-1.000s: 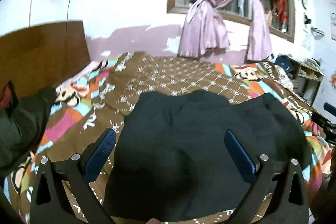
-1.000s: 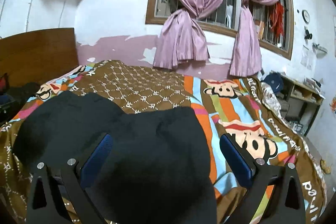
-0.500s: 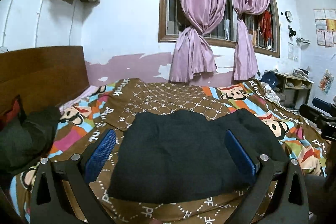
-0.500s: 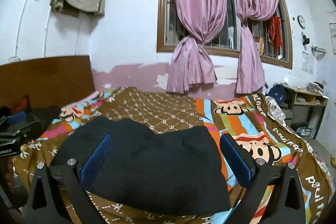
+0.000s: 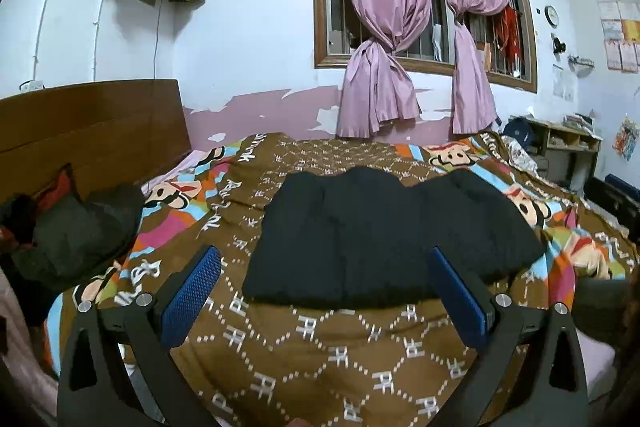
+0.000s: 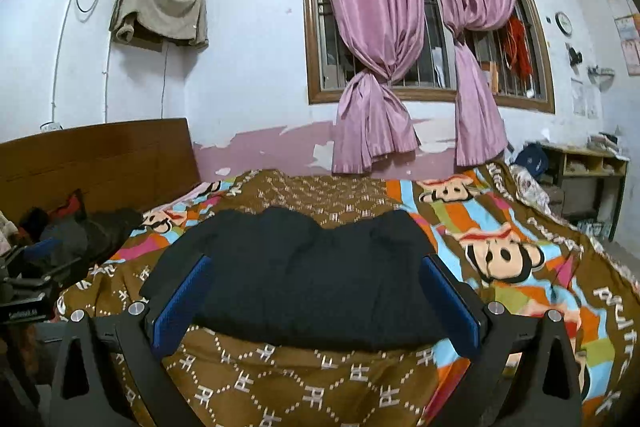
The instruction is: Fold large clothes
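Observation:
A black garment [image 5: 384, 239] lies folded into a flat rectangle on the patterned bedspread [image 5: 320, 355], also seen in the right wrist view as the black garment [image 6: 304, 275]. My left gripper [image 5: 325, 293] is open, held back from the garment's near edge with nothing between its blue pads. My right gripper [image 6: 316, 301] is open too, hovering just before the garment's near edge, empty. The right gripper [image 5: 620, 199] shows at the far right of the left wrist view, and the left gripper [image 6: 28, 287] at the far left of the right wrist view.
A dark heap of clothes [image 5: 68, 231] lies at the left by the wooden headboard [image 5: 92, 131]. Pink curtains [image 5: 400, 47] hang over a barred window on the far wall. A shelf unit [image 5: 568, 147] stands at the right beyond the bed.
Both grippers have pulled back and up from the garment, which now lies farther off and flat on the bed. Both stayed open.

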The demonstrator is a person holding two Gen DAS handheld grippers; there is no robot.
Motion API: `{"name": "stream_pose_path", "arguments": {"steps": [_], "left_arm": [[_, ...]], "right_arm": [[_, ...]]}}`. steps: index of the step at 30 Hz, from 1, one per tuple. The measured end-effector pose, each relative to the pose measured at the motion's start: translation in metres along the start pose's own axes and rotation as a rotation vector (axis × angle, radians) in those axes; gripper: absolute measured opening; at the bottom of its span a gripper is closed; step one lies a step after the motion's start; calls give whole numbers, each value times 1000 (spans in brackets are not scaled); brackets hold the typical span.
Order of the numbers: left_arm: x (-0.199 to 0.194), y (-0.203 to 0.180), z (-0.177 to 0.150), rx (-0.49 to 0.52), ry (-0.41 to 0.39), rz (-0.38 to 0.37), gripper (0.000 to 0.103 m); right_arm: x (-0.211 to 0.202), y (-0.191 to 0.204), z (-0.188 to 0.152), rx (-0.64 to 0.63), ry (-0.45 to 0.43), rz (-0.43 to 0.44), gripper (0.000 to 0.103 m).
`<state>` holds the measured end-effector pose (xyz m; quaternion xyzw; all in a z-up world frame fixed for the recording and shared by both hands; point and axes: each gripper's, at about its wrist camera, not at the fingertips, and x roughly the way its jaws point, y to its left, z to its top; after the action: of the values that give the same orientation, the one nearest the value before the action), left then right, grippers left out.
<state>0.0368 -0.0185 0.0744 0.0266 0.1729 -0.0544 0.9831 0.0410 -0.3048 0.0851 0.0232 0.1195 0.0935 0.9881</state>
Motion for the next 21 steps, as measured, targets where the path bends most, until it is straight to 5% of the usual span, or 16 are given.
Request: {"name": "stream_pose_path", "arguments": {"steps": [21], "left_arm": [[3, -5, -61, 22, 170, 32, 101]], "right_arm": [[12, 17, -65, 51, 244, 35, 103]]}}
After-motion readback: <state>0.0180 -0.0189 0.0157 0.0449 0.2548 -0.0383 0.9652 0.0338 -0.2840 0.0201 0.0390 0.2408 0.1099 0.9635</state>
